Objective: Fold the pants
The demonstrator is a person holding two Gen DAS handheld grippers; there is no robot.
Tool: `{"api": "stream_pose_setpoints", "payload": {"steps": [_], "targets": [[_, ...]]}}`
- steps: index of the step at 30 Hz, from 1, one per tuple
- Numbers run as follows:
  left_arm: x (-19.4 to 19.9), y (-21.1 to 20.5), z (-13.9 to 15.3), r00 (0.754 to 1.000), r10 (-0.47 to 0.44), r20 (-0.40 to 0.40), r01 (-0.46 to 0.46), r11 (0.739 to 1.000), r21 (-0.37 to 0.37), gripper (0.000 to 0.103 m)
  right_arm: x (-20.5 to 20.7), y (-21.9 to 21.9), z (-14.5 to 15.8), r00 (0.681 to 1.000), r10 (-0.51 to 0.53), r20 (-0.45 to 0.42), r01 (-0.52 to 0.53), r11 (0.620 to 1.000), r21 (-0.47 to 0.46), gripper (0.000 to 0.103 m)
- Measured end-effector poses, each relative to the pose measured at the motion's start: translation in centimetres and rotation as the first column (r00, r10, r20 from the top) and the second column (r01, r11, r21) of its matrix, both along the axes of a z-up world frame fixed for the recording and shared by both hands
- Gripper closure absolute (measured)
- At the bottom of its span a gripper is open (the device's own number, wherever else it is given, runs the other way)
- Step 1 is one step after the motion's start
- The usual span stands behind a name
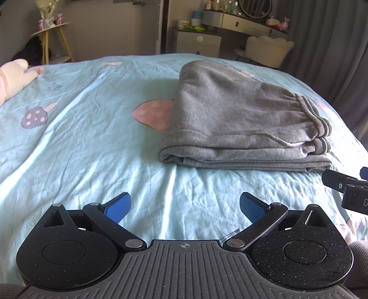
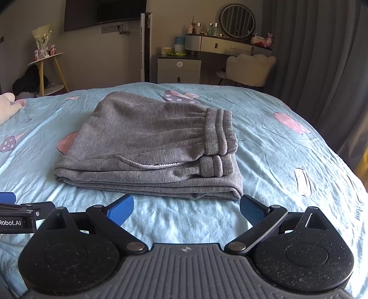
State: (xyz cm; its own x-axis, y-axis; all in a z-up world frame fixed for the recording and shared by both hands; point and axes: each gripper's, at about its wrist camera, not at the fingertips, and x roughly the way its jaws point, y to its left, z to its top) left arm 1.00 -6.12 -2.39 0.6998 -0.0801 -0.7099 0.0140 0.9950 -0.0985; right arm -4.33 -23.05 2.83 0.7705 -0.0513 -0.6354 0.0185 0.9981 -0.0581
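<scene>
Pants (image 2: 149,147), grey and soft, lie folded into a thick rectangular stack on the bed (image 2: 287,161), which is covered by a wrinkled light blue sheet printed with pink and purple mushrooms. The elastic waistband (image 2: 218,131) sits on top at the stack's right end, doubled over itself in 2 ribbed layers, and a pale drawstring (image 2: 161,164) curls along the near edge just below it. Several flat layers of cloth show at the stack's near side.

Both grippers hover low over the sheet on the near side of the stack, touching nothing. The left gripper (image 1: 185,207) has its 2 blue-padded fingers spread wide, with only bare sheet between them; the pants lie ahead and to its right. The right gripper (image 2: 186,209) is likewise spread wide and holds nothing, its pads just short of the stack's near edge. Each gripper's black body shows at the edge of the other's view, so the 2 are side by side.

A pale plush toy (image 1: 13,78) rests at the far left of the bed. Beyond the bed stand a small round side table (image 2: 46,57), a dresser with a round mirror (image 2: 237,20), a cream chair (image 2: 248,69) and grey curtains (image 2: 322,57).
</scene>
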Motion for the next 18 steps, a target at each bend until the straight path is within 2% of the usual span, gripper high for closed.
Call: {"api": "stream_pose_setpoints", "payload": {"steps": [18], "targets": [[-0.12, -0.42, -0.02, 1.0, -0.016, 0.011, 0.016, 1.0, 0.007, 0.0, 0.24, -0.35, -0.15, 1.0, -0.019, -0.015, 0.019, 1.0, 0.023, 0.004]]}}
